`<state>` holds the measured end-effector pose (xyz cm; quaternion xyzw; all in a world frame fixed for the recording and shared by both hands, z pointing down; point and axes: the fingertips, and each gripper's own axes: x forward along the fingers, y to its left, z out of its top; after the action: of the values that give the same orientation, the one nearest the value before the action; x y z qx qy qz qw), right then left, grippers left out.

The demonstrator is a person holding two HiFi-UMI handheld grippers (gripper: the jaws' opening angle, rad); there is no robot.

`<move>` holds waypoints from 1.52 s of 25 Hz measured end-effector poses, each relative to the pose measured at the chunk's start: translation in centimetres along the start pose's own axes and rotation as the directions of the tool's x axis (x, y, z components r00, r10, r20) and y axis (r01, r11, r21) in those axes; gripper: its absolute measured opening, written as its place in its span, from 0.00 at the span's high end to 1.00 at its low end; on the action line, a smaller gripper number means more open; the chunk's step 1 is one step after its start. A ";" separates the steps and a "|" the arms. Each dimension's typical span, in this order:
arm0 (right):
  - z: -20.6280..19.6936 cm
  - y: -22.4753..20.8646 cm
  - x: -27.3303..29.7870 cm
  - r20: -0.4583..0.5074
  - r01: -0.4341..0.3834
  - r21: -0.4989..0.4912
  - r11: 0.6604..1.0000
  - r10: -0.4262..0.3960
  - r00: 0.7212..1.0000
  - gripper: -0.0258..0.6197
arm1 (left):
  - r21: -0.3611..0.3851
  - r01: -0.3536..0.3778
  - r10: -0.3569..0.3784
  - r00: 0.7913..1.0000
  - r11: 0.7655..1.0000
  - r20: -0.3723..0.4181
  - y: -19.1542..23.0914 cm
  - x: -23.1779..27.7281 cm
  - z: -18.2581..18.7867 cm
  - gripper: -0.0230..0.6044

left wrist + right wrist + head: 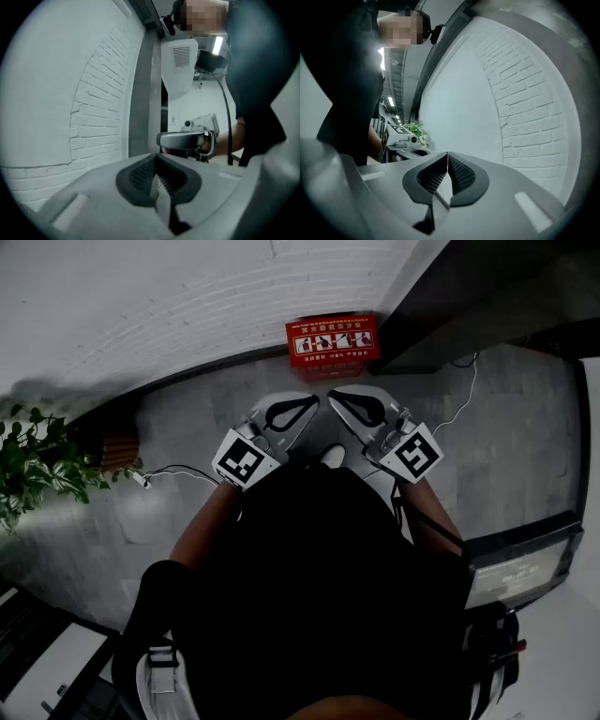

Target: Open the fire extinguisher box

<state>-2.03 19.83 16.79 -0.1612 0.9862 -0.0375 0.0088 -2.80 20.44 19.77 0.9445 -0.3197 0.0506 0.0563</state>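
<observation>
**Figure. Approach to the box, before contact.** The fire extinguisher box (333, 339), red with a strip of pictograms on its upper face, stands on the grey floor (234, 404) against the foot of the white brick wall (169, 296), at the top of the head view. It looks closed; no latch, handle or hinge side can be made out from here.

Both grippers are held side by side at the person's front, well apart from the box, with their tips toward it. The jaws of the left gripper (311, 400) are together with nothing between them, and so are those of the right gripper (332, 394). Each gripper view shows only wall and the other gripper, not the box.

To do this step well, judged from these views:
- Bring the grippers down and forward until the box's front edge shows between the jaws.
- Part the jaws before reaching it.
- Find the lid's free edge or catch first, then take it squarely.
- Steady the body of the box with the other gripper so that it does not slide along the wall.

A potted plant (33, 470) and a loose cable (173, 470) lie to the left, clear of the path.
</observation>
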 end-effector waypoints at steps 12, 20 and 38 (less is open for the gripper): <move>-1.8 -3.7 -0.7 -0.044 0.008 0.038 0.999 -0.006 0.999 0.95 | -0.028 -0.034 0.033 0.999 0.999 -0.017 1.1 2.9 -0.7 0.96; -2.6 -9.5 3.1 -0.064 0.039 0.058 0.998 -0.035 0.997 0.95 | -0.050 -0.013 0.014 1.000 0.999 0.002 7.5 5.8 -1.5 0.96; -10.6 -20.4 6.1 -0.243 0.075 0.096 0.993 -0.049 0.969 0.95 | -0.080 -0.071 0.068 0.997 0.994 -0.037 16.3 12.2 -8.1 0.96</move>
<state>-1.68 -0.64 28.93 -0.1857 0.9711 -0.1085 -0.1031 -3.56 1.41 30.55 0.9288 -0.3531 0.0555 0.0982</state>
